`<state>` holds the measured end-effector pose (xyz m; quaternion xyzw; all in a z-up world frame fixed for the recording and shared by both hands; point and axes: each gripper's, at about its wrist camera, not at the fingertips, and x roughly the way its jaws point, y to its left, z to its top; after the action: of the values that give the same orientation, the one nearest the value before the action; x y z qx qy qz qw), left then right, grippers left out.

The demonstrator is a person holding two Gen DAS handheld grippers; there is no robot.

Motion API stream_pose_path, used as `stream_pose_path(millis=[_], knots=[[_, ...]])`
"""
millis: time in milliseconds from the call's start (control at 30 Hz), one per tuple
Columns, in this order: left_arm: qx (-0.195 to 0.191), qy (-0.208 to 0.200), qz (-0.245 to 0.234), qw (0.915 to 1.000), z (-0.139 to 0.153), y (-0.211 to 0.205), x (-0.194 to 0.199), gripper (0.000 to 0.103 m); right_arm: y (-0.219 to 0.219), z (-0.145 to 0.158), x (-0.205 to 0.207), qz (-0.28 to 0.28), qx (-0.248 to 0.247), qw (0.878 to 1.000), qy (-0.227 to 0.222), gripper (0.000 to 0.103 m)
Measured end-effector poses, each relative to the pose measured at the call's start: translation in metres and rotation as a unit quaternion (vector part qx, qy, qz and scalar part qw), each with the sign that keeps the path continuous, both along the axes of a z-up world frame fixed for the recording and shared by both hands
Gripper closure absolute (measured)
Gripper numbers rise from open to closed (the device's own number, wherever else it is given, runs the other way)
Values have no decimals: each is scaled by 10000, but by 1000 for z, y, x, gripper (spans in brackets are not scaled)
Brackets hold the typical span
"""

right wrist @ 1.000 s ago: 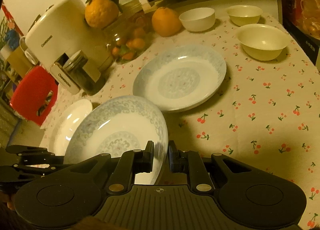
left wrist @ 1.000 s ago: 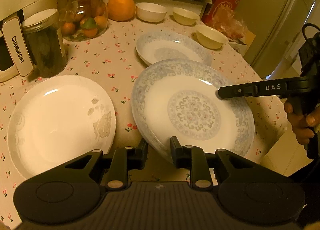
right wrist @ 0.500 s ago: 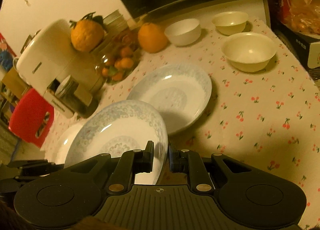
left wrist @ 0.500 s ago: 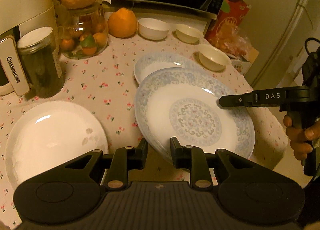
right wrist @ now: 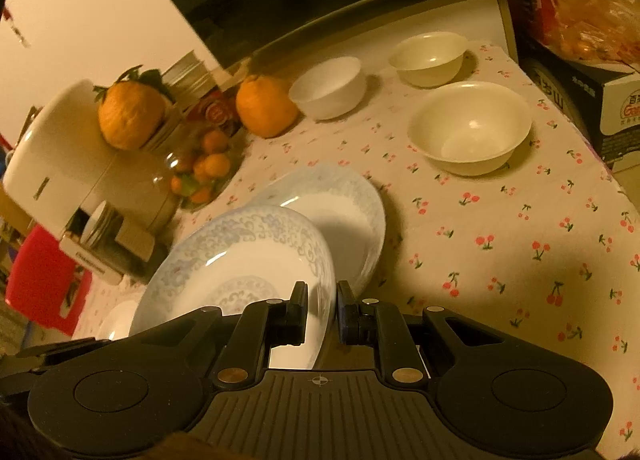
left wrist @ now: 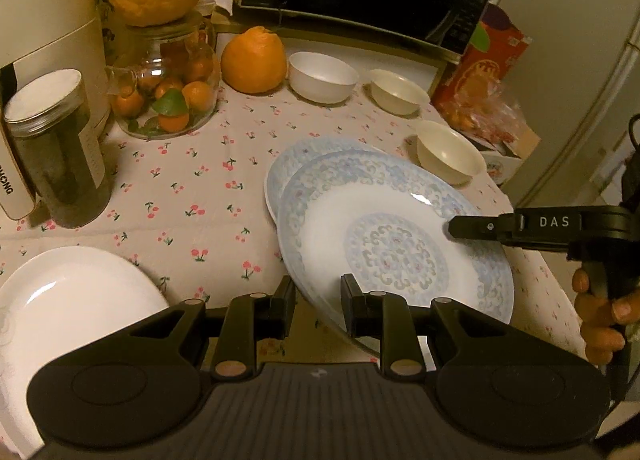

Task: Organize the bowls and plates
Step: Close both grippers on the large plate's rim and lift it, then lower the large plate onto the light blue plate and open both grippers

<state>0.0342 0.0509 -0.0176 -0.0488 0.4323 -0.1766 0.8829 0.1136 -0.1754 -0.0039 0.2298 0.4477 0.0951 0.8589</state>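
1. We hold the blue-patterned plate (left wrist: 396, 236) up off the floral tablecloth (left wrist: 192, 196) with both tools. The left gripper (left wrist: 318, 300) has its jaws clamped on the near rim. The right gripper (right wrist: 322, 310) pinches the opposite edge, its jaws closed on the rim.

2. The step in hand, as we judge it, is carrying this plate to stack it on the second blue-patterned plate (right wrist: 344, 212). That plate lies flat on the cloth, just behind and partly under the raised one.

3. The next move calls for levelling the carried plate, centring it over the lower one and lowering it until the rims nest. Only then should we let both sets of jaws go. The plate tilts in the right wrist view, so both sides ought to come down together.

4. Both patterned plates look like glazed ceramic. They are round and shallow, with a scrolled blue band at the rim and a medallion in the middle. The glaze throws hard glints, so we expect a slick surface under the pads.

5. A plain white plate (left wrist: 68, 308) sits on the left part of the table, well apart from the stack.

6. Three small round bowls wait farther back. They are a white bowl (left wrist: 322, 76), a cream bowl (left wrist: 398, 90) and a larger cream bowl (right wrist: 470, 132), all smooth, deep and empty.
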Motion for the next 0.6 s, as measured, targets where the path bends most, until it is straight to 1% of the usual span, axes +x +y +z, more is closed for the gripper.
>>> stream_pose_path(millis=[133, 300, 600], knots=[[79, -26, 116, 9999, -3, -5, 9, 81, -3, -4, 10, -133, 62, 9999, 63, 88], [111, 46, 322, 9994, -9, -7, 21, 81, -2, -10, 20, -238, 62, 9996, 140, 88], [143, 40, 612, 9980, -15, -10, 36, 81, -1, -16, 32, -431, 96, 9989, 181, 88]])
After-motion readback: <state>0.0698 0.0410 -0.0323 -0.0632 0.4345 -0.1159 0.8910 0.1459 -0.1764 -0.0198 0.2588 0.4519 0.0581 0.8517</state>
